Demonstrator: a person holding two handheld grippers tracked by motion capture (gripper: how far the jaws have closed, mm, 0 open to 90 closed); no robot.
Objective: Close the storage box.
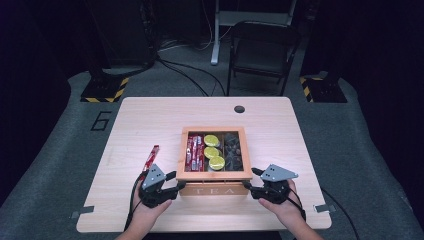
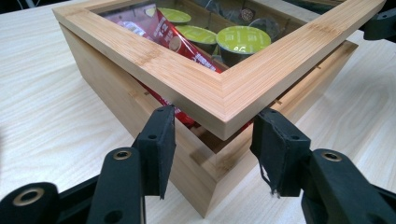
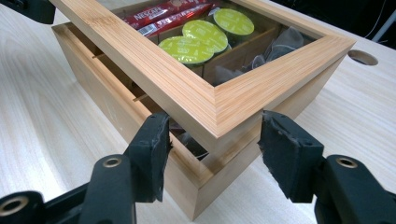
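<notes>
Item: bamboo tea box (image 1: 214, 190), mid-table, front edge toward the person.
Lid (image 2: 224, 88): windowed frame, front raised off the base.
Left gripper (image 2: 212, 140): jaws spread, straddling front-left lid corner, gripping nothing.
Right gripper (image 3: 212, 140): likewise at front-right corner.
Reach: both equally near.

Tea box (image 1: 215, 189), lid (image 1: 214, 175) seemingly raised

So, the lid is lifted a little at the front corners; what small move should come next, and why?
Probably raise both grippers together a bit more, keeping the lid level. The left gripper and right gripper each straddle a front corner with open jaws, and the lid sits just above the tea box, so uneven lifting may twist it.
</notes>
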